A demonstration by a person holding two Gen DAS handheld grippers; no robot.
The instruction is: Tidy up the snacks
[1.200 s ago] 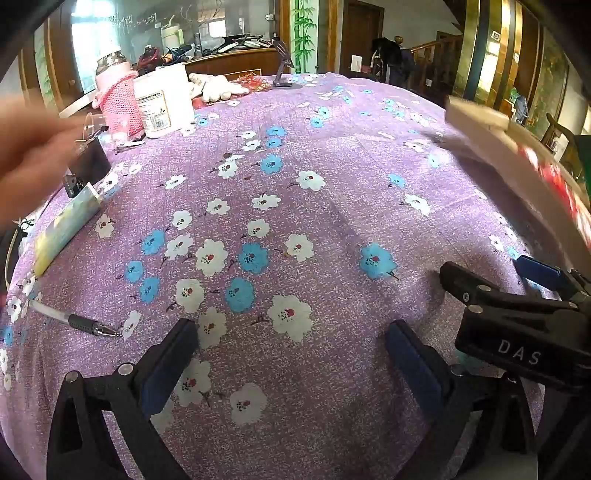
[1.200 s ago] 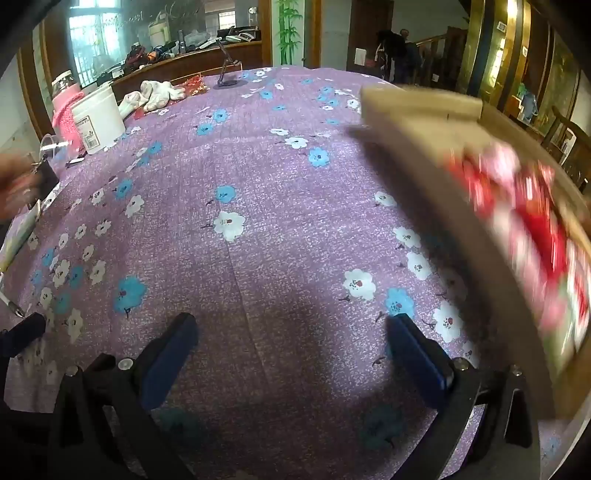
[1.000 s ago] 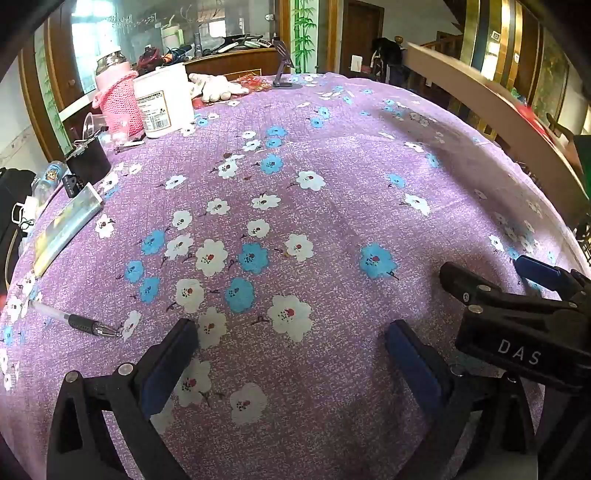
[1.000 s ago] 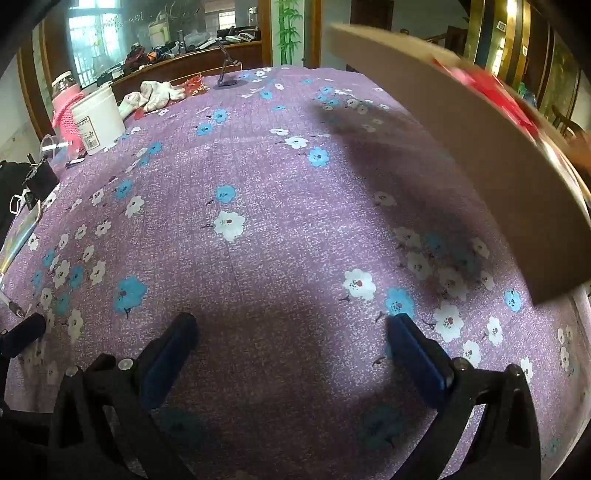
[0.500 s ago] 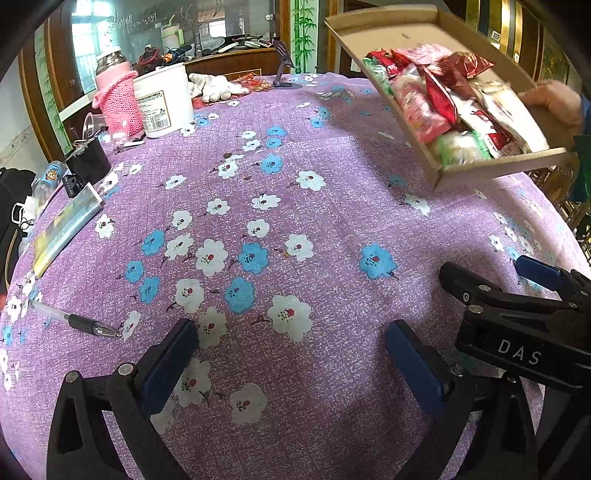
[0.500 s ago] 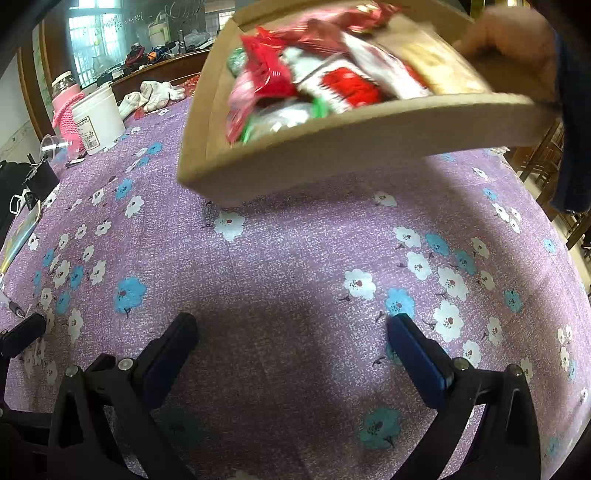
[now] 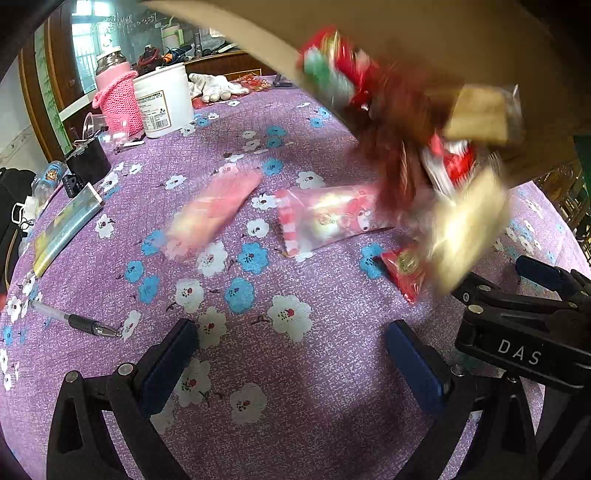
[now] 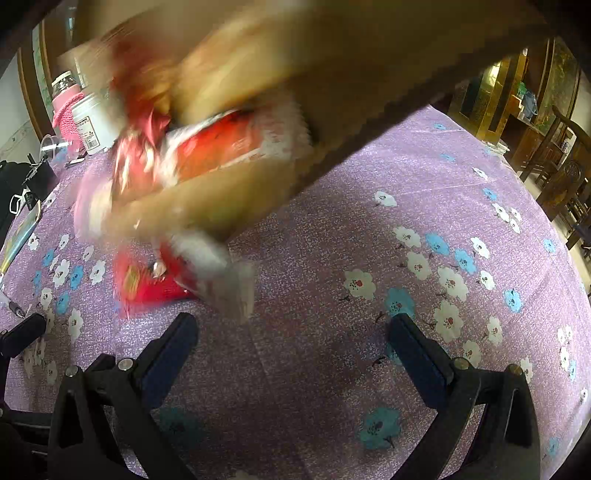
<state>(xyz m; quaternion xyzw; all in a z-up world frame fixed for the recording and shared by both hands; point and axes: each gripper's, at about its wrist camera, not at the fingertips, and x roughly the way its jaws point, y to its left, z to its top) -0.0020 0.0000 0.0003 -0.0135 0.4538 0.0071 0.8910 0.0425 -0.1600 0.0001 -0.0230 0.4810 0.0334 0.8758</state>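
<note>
A cardboard box [image 7: 406, 33] is tipped over above the table and snack packets spill out of it, blurred by motion. A pink packet [image 7: 325, 218] and a second pink packet [image 7: 210, 210] lie on the purple flowered tablecloth [image 7: 258, 350]. A small red packet [image 7: 402, 269] lies near the right; it also shows in the right wrist view [image 8: 144, 280]. The box [image 8: 369, 55] fills the top of the right wrist view. My left gripper [image 7: 291, 354] is open and empty, low over the cloth. My right gripper [image 8: 291, 350] is open and empty beside it.
At the far left stand a white tub [image 7: 162, 99] and a pink knitted bottle cover [image 7: 118, 99]. A pen [image 7: 74, 319] and a flat box [image 7: 66, 229] lie at the left edge. White gloves [image 7: 218, 86] lie at the back. Chairs [image 8: 565, 177] stand at the right.
The box, held level with snacks inside half a second ago, has tipped over the table and its packets are falling out; some have landed on the cloth. Both grippers have stayed still.
</note>
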